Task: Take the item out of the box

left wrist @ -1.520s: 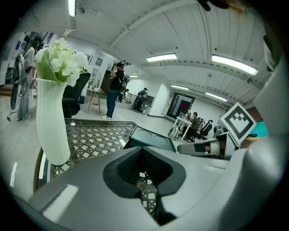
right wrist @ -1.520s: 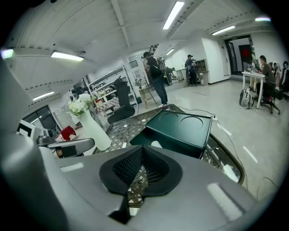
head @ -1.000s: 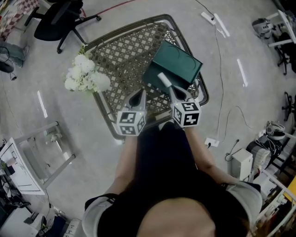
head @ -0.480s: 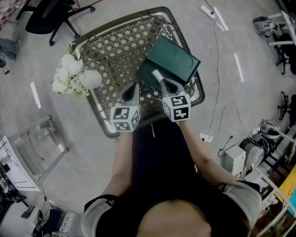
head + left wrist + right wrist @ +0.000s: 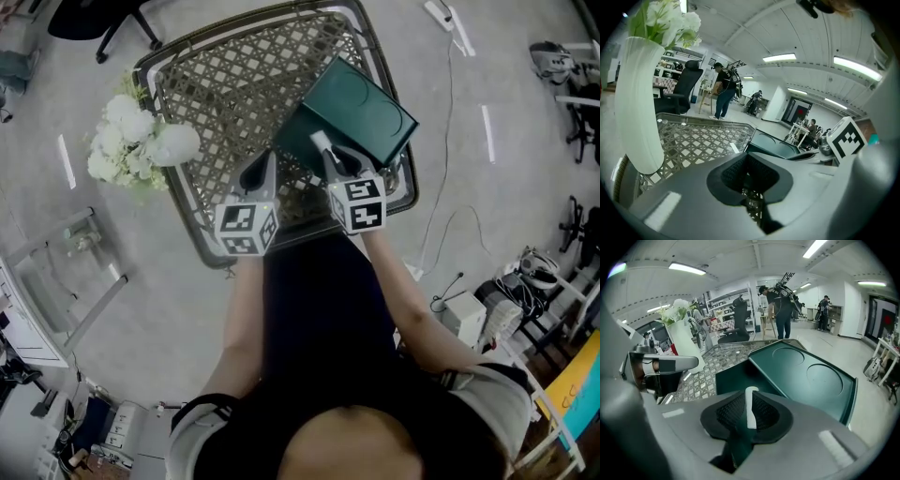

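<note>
Lowered since before, left tongs, pressed together and empty, are hovering over the tabletop at 8 o'clock of the green box; right tongs, just spreading, are straddling, not pinching, the white item standing in that box.

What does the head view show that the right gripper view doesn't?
Only the head view: the person's arms and body from above, and a cable trailing across the floor.

Only the right gripper view: ceiling lights and people standing far off.

Both: the green box, the lattice table, the vase of flowers, and the white item at the right hand-held gripper, whose jaws have just been opening, with that item between them.
</note>
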Available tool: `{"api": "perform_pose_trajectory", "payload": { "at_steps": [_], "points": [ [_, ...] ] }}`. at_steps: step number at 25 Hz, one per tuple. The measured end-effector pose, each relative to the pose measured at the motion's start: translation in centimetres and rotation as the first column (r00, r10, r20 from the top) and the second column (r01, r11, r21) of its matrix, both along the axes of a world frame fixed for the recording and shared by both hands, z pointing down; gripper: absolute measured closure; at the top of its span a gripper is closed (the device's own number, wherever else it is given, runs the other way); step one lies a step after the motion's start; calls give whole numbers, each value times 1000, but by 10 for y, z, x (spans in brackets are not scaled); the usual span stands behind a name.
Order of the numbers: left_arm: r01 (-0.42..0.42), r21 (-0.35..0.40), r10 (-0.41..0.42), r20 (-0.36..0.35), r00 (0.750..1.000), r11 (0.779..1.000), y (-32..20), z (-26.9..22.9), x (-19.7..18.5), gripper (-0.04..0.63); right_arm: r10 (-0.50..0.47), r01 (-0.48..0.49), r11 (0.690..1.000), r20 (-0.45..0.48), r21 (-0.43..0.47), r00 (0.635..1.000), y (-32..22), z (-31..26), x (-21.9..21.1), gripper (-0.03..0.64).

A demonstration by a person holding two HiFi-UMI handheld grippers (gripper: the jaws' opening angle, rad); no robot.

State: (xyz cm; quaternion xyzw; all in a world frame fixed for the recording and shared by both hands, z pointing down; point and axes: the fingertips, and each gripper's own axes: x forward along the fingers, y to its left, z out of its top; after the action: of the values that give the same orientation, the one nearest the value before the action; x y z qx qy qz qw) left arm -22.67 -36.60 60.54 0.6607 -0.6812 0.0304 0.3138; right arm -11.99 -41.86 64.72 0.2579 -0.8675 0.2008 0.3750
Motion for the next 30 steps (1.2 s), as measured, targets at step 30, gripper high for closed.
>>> {"api": "perform_pose_trajectory", "payload": {
  "at_steps": [30],
  "points": [
    [77,-71,-82,-82,993,995,4,51,-19,584,-100,74,990,-227,-118,969,-2,65,-9,428]
  ]
}}
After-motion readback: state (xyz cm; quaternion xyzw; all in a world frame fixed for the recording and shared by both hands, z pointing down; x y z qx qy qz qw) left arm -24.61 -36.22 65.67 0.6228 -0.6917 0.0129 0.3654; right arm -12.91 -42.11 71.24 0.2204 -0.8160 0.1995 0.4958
